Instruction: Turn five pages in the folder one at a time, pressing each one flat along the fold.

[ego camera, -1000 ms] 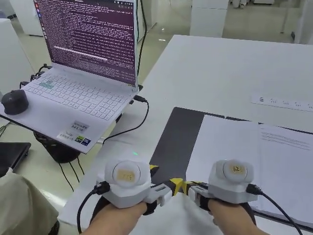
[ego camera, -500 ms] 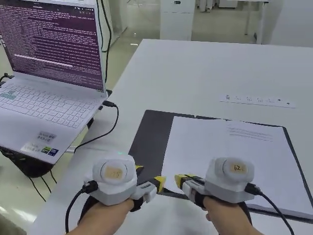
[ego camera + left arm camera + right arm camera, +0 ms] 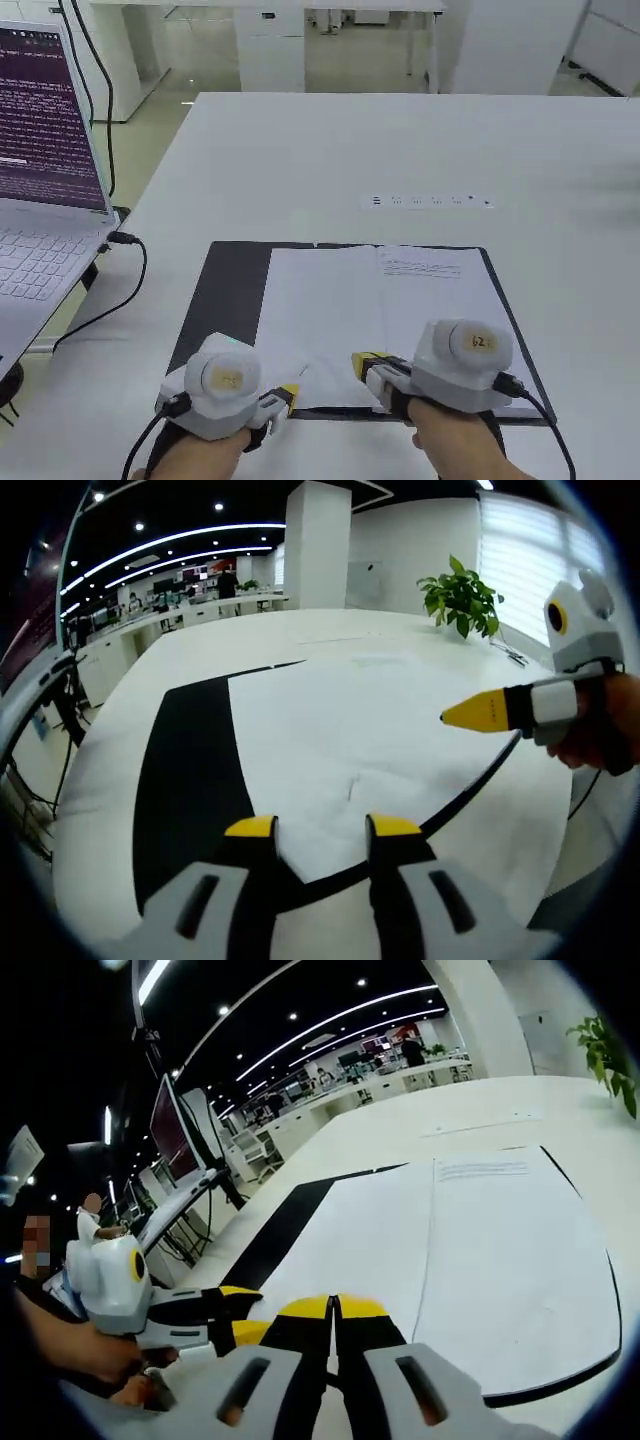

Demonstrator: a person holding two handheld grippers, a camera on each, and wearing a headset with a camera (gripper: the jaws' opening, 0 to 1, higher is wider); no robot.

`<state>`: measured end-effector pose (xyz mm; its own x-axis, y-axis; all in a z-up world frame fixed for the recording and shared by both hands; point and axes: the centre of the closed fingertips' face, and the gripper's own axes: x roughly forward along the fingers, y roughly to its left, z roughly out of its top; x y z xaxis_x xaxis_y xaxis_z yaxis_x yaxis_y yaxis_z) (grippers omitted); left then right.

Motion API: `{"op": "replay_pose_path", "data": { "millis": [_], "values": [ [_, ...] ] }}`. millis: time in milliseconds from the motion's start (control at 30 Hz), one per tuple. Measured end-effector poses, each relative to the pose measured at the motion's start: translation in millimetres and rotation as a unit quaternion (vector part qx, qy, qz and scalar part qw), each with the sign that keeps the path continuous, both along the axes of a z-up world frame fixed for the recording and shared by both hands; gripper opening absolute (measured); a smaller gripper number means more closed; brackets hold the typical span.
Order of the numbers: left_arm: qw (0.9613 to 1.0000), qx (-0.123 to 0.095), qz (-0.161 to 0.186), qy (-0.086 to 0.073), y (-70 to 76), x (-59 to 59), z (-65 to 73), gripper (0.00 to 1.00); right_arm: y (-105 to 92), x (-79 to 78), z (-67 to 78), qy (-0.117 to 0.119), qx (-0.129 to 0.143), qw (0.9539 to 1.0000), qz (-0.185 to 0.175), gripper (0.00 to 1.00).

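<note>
The folder lies open on the white table, black cover on the left and white pages across the middle and right. The right page carries a few printed lines at its top. My left gripper is open just off the folder's front edge, its yellow tips aimed at the left page's near corner, with nothing between them. My right gripper is shut on nothing, its tips low over the front of the pages. The two grippers point toward each other.
A laptop with a lit screen sits left of the table, and its cable hangs by the table edge. A white power strip lies beyond the folder. A potted plant stands at the far side.
The head camera has panned right, sliding the laptop to the left edge. Both grippers have shifted right along the folder's front edge, and their tips are further apart.
</note>
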<state>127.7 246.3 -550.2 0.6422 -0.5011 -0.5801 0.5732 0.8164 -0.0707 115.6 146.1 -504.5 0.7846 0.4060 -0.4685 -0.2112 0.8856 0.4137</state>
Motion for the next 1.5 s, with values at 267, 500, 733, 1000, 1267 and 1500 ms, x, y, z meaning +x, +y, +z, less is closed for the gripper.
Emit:
{"op": "replay_pose_path", "data": {
  "millis": [267,500,733,1000,1267,1500],
  "values": [
    [0.9996,0.016,-0.002,-0.022,1.3,-3.4,-6.9,0.33,-13.9,10.9,-6.2,-0.003,-0.002,1.0,-0.006,0.0],
    [0.9993,-0.002,0.004,-0.037,2.8,-3.3,-6.4,0.32,-24.7,33.2,-8.6,-0.019,0.0,0.9998,-0.005,0.0],
    [0.999,-0.008,0.006,-0.044,3.0,-2.5,-7.8,0.32,-40.1,62.0,-15.9,-0.005,0.029,0.9991,-0.029,0.0],
    [0.9989,-0.011,0.009,-0.046,2.7,-2.7,-6.7,0.32,-50.1,82.9,-37.7,0.02,0.049,0.9976,-0.046,0.0],
    [0.9985,-0.016,0.018,-0.05,3.1,-2.0,-6.5,0.31,-52.1,97.1,-38.9,0.022,0.076,0.9954,-0.054,0.0],
    [0.9982,-0.021,0.022,-0.052,3.3,-1.9,-6.3,0.31,-52.0,115.4,-36.6,0.022,0.089,0.9936,-0.065,0.0]
  ]
}}
